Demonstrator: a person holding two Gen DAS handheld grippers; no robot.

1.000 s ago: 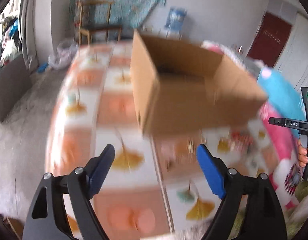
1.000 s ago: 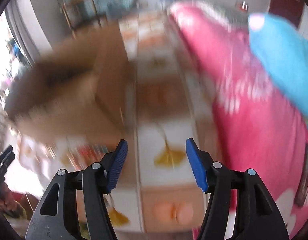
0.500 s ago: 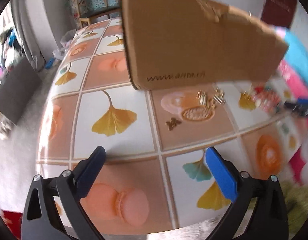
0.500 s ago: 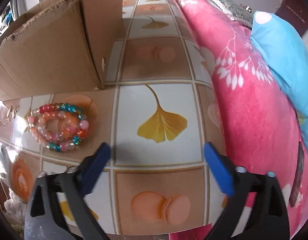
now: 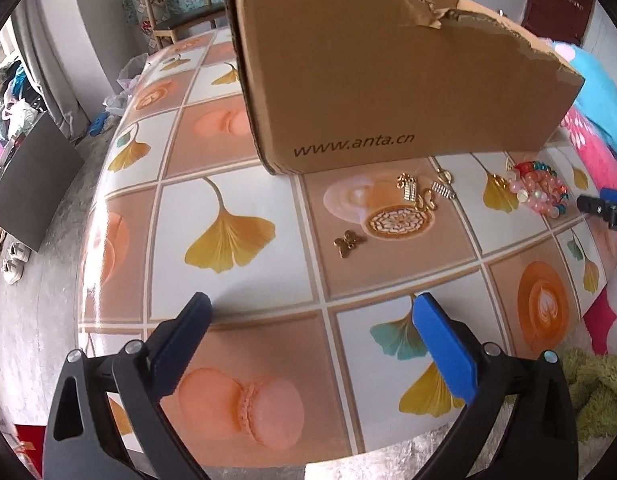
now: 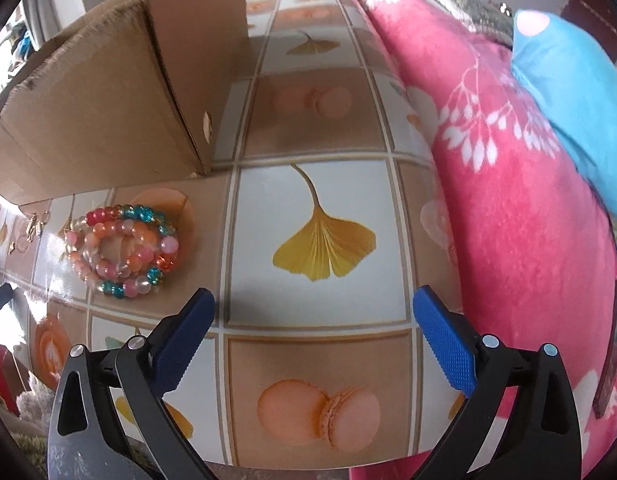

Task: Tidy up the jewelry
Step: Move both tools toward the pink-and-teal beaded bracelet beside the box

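Hovering grippers [image 5: 310, 310] agape; table [image 5: 236, 280] edge near

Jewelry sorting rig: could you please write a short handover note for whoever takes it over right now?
Left gripper: jaws just opened wide, empty, above the table.
Right gripper: likewise, empty.
Beaded bracelets lie in a pile in front of the cardboard box; gold butterfly charm and small gold pieces lie loose nearby.
Done: apparently nothing; the box's inside is hidden.
Left: gather all of it.
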